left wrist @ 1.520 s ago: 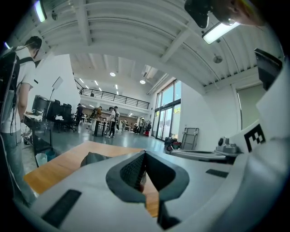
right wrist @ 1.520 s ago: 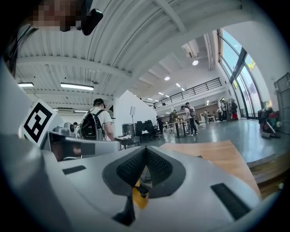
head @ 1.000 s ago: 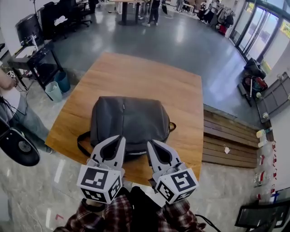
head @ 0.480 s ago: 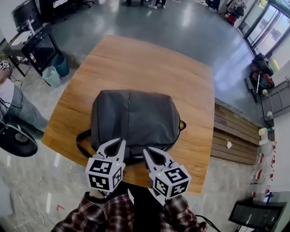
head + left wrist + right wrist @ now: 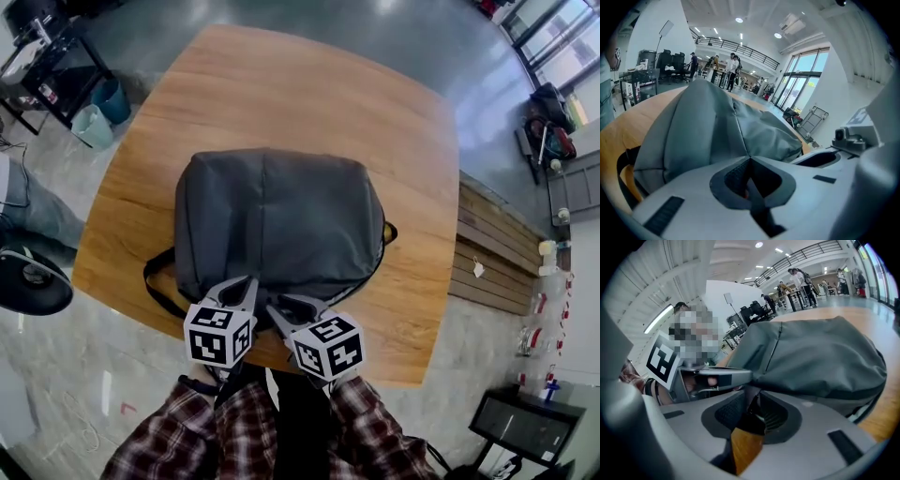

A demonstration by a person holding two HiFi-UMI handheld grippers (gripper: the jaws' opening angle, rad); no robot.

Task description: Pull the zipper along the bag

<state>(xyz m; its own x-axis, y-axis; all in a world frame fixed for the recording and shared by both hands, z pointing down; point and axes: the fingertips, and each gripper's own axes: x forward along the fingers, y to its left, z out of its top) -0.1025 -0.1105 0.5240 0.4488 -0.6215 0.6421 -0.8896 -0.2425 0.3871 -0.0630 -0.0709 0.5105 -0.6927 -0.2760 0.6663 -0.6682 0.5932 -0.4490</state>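
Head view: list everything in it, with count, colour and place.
backpack: one, dark grey, lying mid-table
strap: one, black, looping off the backpack's near left corner
table: one, brown wood, under the backpack
bins: two, pale teal and blue, floor at far left
slatted bench: one, brown, right of the table
sleeves: two, red plaid, bottom edge
left gripper: one, light grey, jaws together at the backpack's near edge
right gripper: one, light grey, jaws shut on the backpack's near edge
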